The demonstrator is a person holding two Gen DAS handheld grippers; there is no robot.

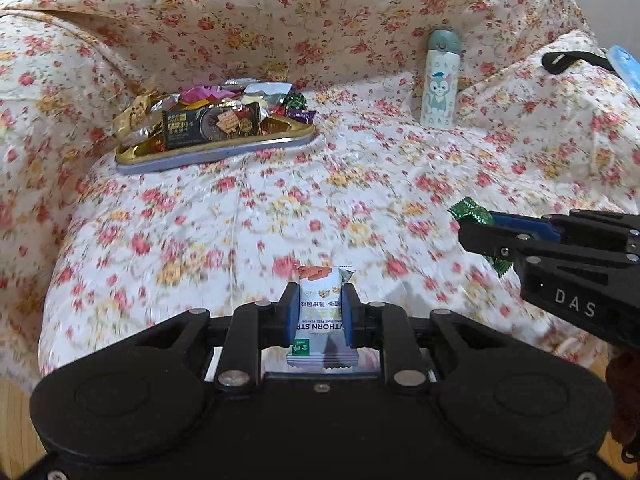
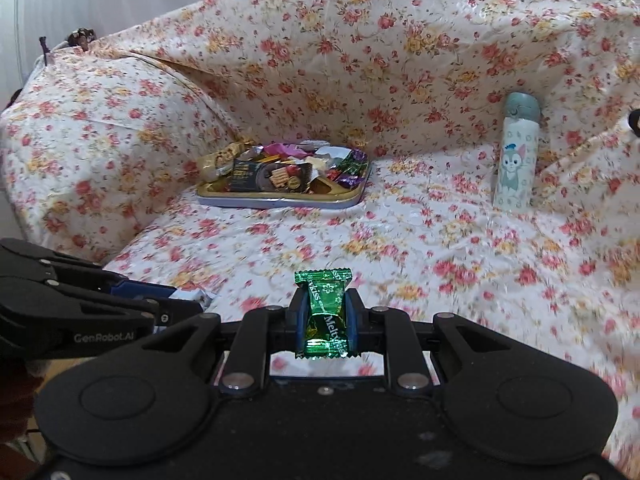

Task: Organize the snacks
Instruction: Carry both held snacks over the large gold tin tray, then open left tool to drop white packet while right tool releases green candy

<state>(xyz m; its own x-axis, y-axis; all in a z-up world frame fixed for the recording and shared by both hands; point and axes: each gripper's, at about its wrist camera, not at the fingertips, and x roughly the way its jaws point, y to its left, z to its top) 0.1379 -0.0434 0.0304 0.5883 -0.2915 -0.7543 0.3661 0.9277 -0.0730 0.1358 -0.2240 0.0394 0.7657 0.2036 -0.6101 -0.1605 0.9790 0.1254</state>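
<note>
Left gripper (image 1: pixel 320 312): pinched on a white hawthorn-strip packet (image 1: pixel 323 312), held upright between the blue pads, clear of the cloth.
Right gripper (image 2: pixel 325 314): pinched on a green foil candy (image 2: pixel 325 312), gripped at its middle, both crimped ends sticking out.
Destination: the snack tin (image 1: pixel 224 152) lies far and to the left on the floral cover (image 1: pixel 280 208), already heaped with wrappers and a dark biscuit pack (image 1: pixel 212 125).
Doing it well: carry one piece over at a time, lower it above the barer near strip of the tin, and let go only when low, since a drop onto the heap would likely slide off.
Spacing: the grippers sit near each other, right beside left; sending them in turn should avoid a knock.
Surroundings: a cat-print bottle (image 2: pixel 515 160) stands far right, well apart from the tin and off the path.
Uncertain: motion blur smears the near cloth, so whether loose snacks remain there cannot be told.
</note>
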